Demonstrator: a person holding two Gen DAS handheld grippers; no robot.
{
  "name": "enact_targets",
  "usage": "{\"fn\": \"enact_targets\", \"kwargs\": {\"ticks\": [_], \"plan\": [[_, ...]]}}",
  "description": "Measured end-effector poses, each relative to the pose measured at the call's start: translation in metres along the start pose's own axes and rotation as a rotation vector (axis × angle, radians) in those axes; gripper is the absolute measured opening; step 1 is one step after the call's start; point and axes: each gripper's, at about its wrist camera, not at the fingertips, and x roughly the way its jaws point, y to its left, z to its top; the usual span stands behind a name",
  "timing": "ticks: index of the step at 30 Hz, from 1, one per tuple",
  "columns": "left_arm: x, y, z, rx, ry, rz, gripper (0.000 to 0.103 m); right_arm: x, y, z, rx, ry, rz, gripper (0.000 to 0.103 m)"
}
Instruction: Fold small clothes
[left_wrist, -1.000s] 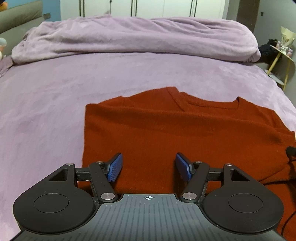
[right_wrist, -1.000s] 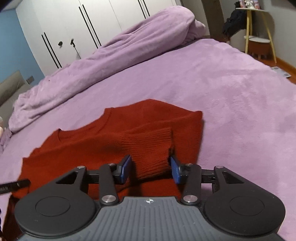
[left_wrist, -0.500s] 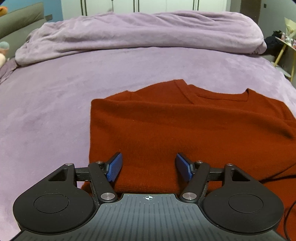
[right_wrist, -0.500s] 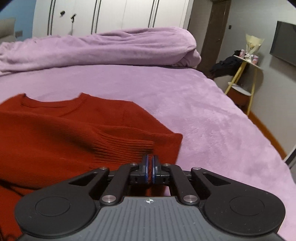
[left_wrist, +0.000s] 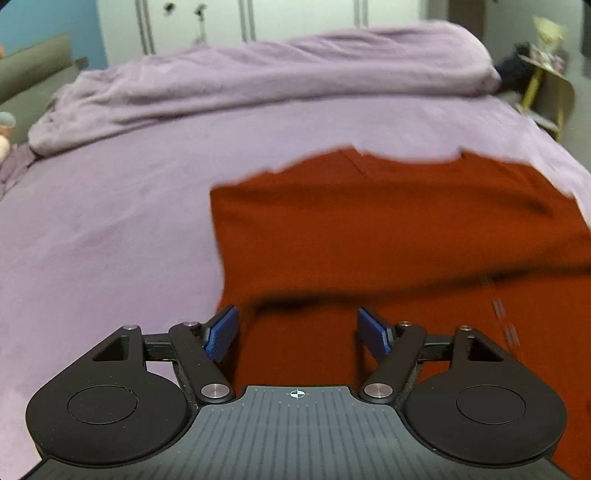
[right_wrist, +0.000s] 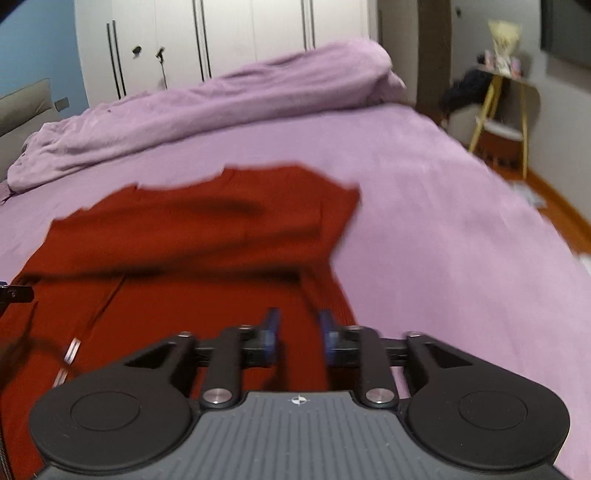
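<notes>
A rust-red knit sweater (left_wrist: 388, 229) lies flat on the purple bed sheet (left_wrist: 110, 221), neckline away from me, with a sleeve folded across its body (right_wrist: 192, 236). My left gripper (left_wrist: 297, 334) hovers open over the sweater's near left part; its left pad (left_wrist: 221, 334) sits at the garment's left edge. My right gripper (right_wrist: 300, 332) is over the near right edge, and its jaws are opening with only flat fabric under the narrow gap; nothing is pinched. Both views are motion-blurred. A bit of the left gripper (right_wrist: 13, 293) shows at the right wrist view's left edge.
A heaped purple duvet (left_wrist: 258, 81) lies along the far side of the bed, with white wardrobe doors (right_wrist: 229, 44) behind it. A yellow-legged side table (right_wrist: 498, 110) and wooden floor (right_wrist: 554, 206) are off the bed's right side. A thin cable (right_wrist: 70, 350) crosses the sweater.
The right gripper had the sleeve cuff between its fingers, shut, drew back to the near right edge, and its fingers stand apart again. The left gripper slid left to the sweater's left edge, still open.
</notes>
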Motion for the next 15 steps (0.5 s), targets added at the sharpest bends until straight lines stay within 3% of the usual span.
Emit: {"fn": "enact_targets", "kwargs": {"ticks": [2,4,9,10,13,15], "plan": [[-0.020,0.009,-0.023,-0.016,0.025,-0.018,0.077,-0.029,-0.007,-0.025,0.034,0.044,-0.008,0.049],[-0.042,0.019,-0.046,-0.027,0.043,-0.026,0.080,-0.054,-0.015,-0.049,0.081,0.085,-0.002,0.055],[-0.084,0.042,-0.109,-0.103,0.124,0.005,0.082,-0.100,-0.015,-0.087,0.023,0.107,0.004,0.055],[-0.092,0.047,-0.120,-0.121,0.131,0.010,0.082,-0.105,-0.014,-0.089,0.006,0.110,-0.016,0.061],[-0.114,0.063,-0.143,-0.211,0.135,-0.023,0.082,-0.115,-0.020,-0.094,0.013,0.109,-0.058,0.061],[-0.122,0.071,-0.153,-0.262,0.145,-0.042,0.080,-0.116,-0.026,-0.095,0.060,0.119,-0.026,0.060]]}}
